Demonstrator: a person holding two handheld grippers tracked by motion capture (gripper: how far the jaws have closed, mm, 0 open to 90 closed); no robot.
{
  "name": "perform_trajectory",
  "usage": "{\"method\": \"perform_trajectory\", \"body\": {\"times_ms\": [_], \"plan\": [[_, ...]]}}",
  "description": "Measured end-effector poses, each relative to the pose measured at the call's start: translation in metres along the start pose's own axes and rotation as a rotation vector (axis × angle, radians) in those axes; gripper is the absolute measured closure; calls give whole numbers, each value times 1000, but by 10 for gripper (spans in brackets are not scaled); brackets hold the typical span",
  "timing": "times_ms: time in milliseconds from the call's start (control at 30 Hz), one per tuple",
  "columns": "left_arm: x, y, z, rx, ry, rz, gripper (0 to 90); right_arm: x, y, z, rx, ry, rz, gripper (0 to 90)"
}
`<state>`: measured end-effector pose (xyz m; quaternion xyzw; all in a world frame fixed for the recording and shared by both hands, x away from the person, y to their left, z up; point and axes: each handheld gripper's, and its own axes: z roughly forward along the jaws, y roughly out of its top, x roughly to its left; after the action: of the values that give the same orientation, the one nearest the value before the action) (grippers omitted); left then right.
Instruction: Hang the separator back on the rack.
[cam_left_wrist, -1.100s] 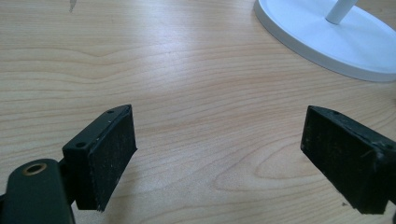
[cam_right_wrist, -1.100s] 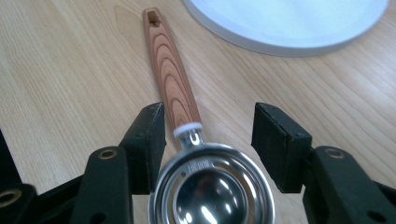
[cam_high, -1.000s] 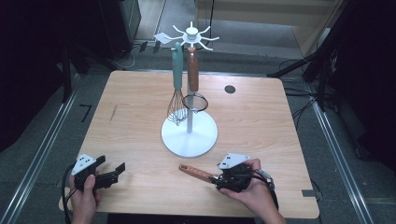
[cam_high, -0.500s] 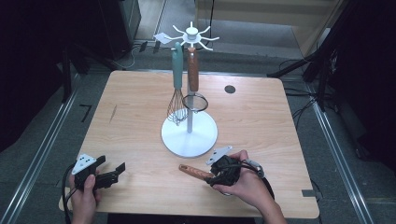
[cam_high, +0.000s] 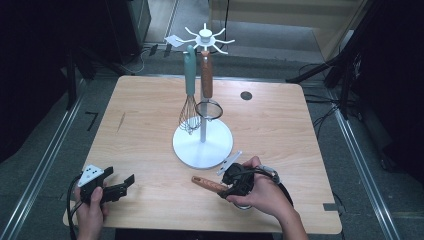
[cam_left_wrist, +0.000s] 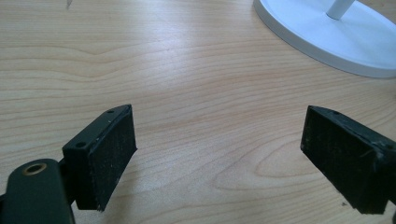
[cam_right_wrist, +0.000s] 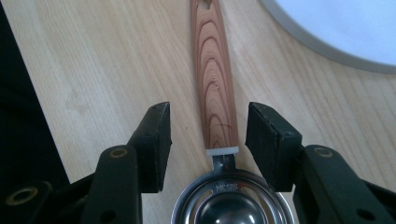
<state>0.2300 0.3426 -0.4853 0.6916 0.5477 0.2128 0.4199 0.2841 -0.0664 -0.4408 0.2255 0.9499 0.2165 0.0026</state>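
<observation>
Wooden-handled strainer (cam_right_wrist: 215, 88) lies flat on tabletop (cam_high: 150, 125) just before the white stand (cam_high: 202, 147). Right tool (cam_right_wrist: 208, 140) jaws have just been closing, astride the handle base, not yet pressing. Left tool (cam_left_wrist: 219, 158) wide apart, empty. Likely light, stiff; smooth wood may slip, so grip near the collar.

Pale wooden table (cam_high: 140, 125), rounded corners, a small dark round hole (cam_high: 245, 95) near its far right corner. Toward the middle, a white utensil stand (cam_high: 203, 146): round base, thin upright pole, spoked hooks at the top. Hanging there, a teal-handled whisk (cam_high: 189, 100) and, just beside it, a brown-handled strainer (cam_high: 207, 95). Short dark mark (cam_high: 121, 121) on the wood near the left edge. Beyond the edges, grey floor (cam_high: 50, 150) with metal rails and cables.
</observation>
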Motion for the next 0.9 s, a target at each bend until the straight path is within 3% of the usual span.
{"method": "perform_trajectory", "body": {"times_ms": [200,367,533,900], "plan": [[0,0,0,3,-2,2,108,1,2,5,36,-7,-4,569],[0,0,0,4,-3,2,108,-2,-1,10,65,-45,-29,616],[0,0,0,7,-4,4,108,-2,-4,16,99,-34,-54,625],[0,0,1,11,-8,0,109,-2,0,24,137,-32,-44,676]]}}
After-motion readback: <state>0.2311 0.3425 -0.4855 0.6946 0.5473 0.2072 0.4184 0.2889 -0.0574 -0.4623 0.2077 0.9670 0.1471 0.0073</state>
